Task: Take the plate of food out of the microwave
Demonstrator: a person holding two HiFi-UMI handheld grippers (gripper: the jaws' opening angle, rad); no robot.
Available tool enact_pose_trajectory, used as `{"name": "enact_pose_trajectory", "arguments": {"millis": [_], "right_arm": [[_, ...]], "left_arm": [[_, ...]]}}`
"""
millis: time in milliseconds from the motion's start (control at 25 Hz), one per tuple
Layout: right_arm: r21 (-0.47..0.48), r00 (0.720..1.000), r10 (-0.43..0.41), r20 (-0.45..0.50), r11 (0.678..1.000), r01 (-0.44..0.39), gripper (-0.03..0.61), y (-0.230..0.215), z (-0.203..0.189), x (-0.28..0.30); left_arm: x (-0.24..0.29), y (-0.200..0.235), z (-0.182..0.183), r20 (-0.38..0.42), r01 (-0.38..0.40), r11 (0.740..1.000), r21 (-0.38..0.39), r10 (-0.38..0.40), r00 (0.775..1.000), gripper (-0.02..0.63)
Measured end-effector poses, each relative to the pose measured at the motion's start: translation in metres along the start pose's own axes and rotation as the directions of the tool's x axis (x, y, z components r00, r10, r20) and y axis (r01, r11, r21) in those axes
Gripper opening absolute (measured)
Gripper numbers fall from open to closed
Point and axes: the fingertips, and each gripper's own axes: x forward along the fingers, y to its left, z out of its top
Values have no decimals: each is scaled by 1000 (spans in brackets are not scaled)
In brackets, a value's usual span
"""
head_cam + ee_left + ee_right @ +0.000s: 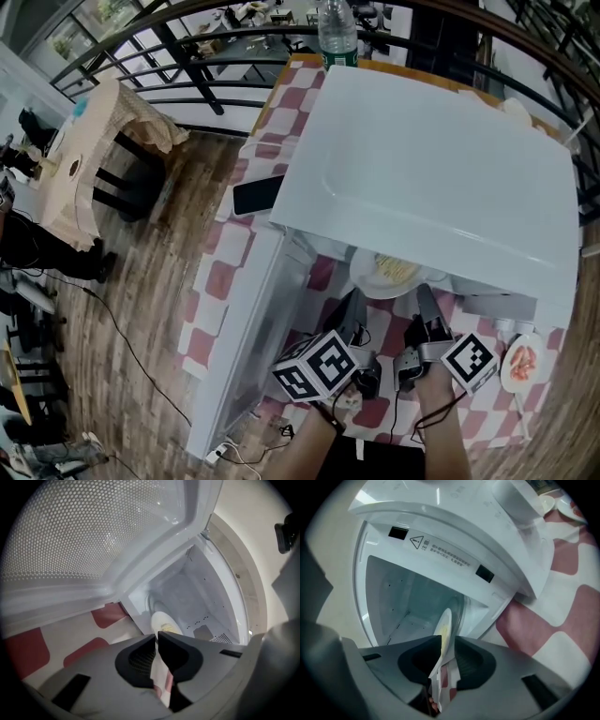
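The white microwave (431,169) stands on a red-and-white checked table with its door (246,347) swung open to the left. A white plate of pale yellow food (389,274) sticks half out of the cavity mouth. My left gripper (359,300) grips the plate's left rim and my right gripper (422,294) its right rim. In the left gripper view the jaws (157,634) pinch nearly together on the near edge of the plate (164,622). In the right gripper view the plate (444,627) runs edge-on between the closed jaws (446,640).
A black phone (258,195) lies on the table left of the microwave. A water bottle (337,33) stands behind it. A small dish of red food (521,362) sits at the right front. The open door's perforated panel (79,536) hangs close on the left.
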Motion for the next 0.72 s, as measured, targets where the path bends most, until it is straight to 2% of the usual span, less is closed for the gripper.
{"name": "enact_pose_trajectory", "arguments": {"millis": [240,520,640,720], "right_arm": [[67,999,53,-11,996,-52,109,5,-7,10],[26,998,52,-32,998,-51,106,7,-12,17],[28,997,73,-30,997,-72,58,11,-12,21],[29,996,89,-30,996,-88,58,13,-13,22]], "left_arm": [[0,4,3,-4,-9,1000,18,9,1000,46],[0,7,6,-5,-8,1000,23,8,1000,44],[0,8,8,-2,-8,1000,25,8,1000,44],[0,7,8,-2,-6,1000,31,6,1000,44]]}}
